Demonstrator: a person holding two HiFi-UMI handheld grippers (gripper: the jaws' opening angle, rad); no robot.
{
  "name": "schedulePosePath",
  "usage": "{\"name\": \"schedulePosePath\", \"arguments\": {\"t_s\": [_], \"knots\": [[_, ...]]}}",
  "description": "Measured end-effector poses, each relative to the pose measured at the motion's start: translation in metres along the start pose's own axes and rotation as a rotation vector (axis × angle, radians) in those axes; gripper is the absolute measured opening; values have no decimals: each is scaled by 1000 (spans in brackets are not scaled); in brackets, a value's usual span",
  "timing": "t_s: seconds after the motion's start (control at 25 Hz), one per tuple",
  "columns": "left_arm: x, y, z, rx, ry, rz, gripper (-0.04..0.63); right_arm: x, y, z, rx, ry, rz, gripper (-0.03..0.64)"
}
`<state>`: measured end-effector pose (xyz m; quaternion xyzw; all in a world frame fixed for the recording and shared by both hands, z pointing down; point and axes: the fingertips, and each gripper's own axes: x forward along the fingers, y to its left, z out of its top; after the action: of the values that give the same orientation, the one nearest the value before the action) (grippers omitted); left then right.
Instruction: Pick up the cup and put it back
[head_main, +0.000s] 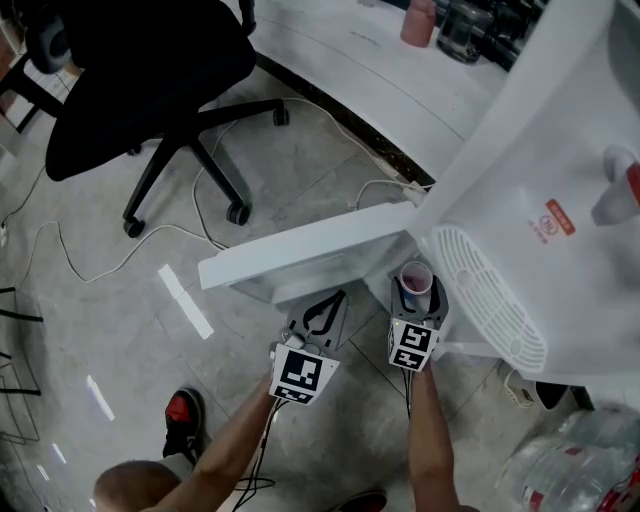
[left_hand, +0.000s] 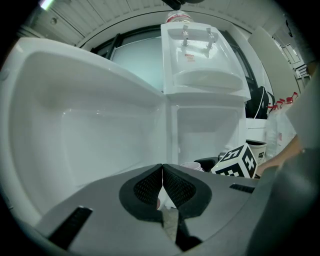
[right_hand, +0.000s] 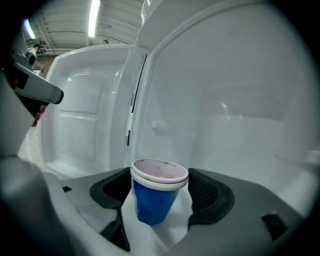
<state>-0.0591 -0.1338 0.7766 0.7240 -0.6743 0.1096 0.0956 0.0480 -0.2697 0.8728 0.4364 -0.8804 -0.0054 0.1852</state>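
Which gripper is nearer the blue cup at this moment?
Right. The right gripper has the cup between its jaws, pads at its rim. The left gripper is off to the cup's left, jaws together on nothing, not touching it.

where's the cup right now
The cup is between the jaws of the right gripper, at the open cabinet; in the head view, just right of the left gripper.

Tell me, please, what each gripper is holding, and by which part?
The right gripper holds the blue plastic cup with a white rim, jaws pressing its rim from both sides. The left gripper is shut, empty.
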Motion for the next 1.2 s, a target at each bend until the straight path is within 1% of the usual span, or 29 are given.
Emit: {"name": "schedulePosePath", "arguments": {"t_s": [0.32,0.52,1.2], "knots": [[-3,0,0,1,0,4,23,0,3,-13,13,38,16,357],[-5,-1,2,3,-5,6,23,1,2,-21,0,62,10,359],[-5,3,-2,3,-1,18,23,16,-13,-23,3,86,-8,357]]}}
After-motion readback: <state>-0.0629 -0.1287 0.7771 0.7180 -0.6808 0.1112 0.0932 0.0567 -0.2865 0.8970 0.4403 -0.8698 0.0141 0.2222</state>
